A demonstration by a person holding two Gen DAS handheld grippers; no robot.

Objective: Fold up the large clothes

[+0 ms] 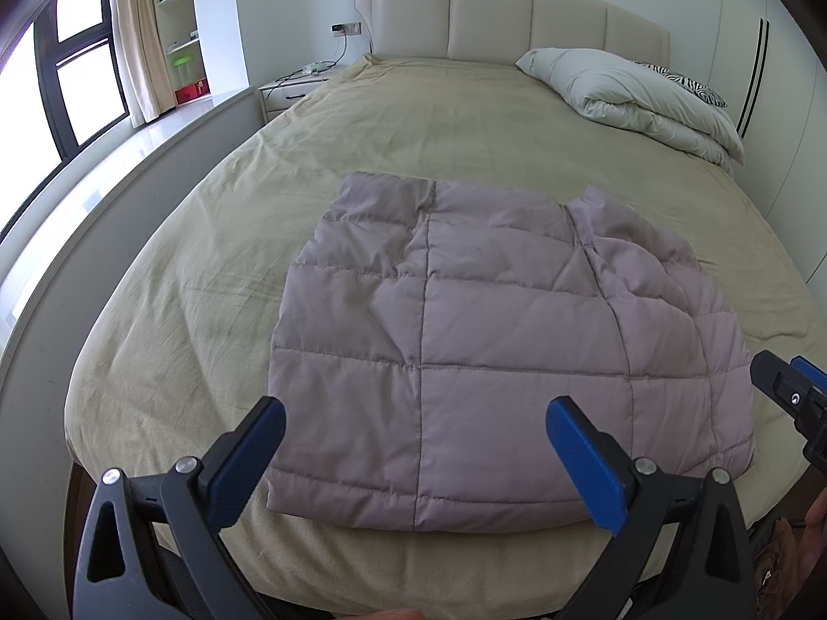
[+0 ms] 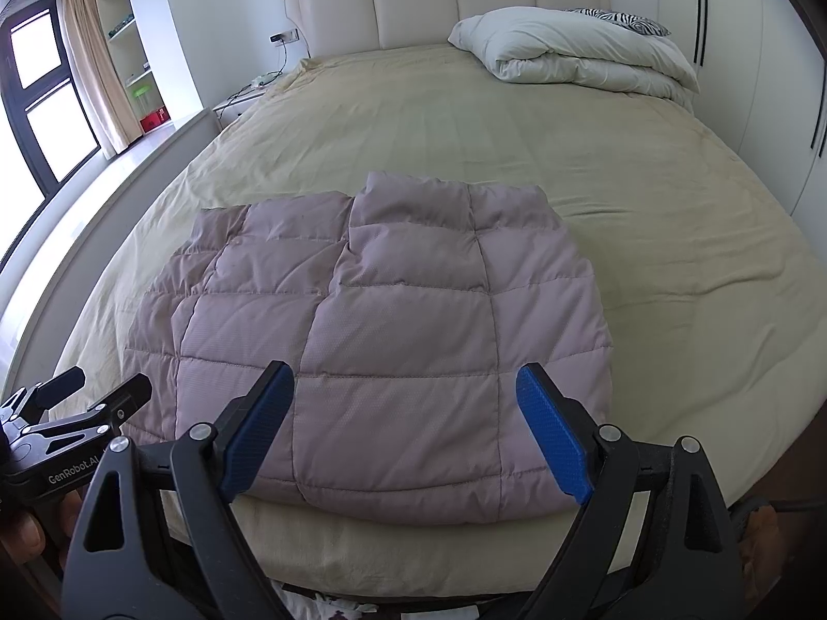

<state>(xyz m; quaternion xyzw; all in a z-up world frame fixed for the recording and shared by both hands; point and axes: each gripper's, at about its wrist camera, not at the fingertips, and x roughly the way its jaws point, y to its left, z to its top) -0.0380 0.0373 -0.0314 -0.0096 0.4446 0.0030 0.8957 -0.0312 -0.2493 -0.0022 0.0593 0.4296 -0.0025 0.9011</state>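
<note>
With both claws wide and empty, left gripper (image 1: 413,431) and right gripper (image 2: 406,395) poised above the folded jacket (image 2: 393,320) at the bed (image 2: 646,237) edge, we judge the fold nearly done, needing only a check.

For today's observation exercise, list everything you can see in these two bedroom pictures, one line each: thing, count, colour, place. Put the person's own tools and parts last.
Quilted padded garment: one, dusty mauve, folded at the bed's near end.
Bed cover: one, beige, spread over the bed.
Padded headboard: one, cream, at the far end.
Folded duvet: one, white, far right of the bed.
Zebra-print pillow: one, black and white, behind the duvet.
Bedside table: one, white, left of the bed.
Curtain: one, tan, by the window.
Left claw: one, black with blue pads, open above the garment's near edge.
Right claw: one, same colours, open likewise.
</note>
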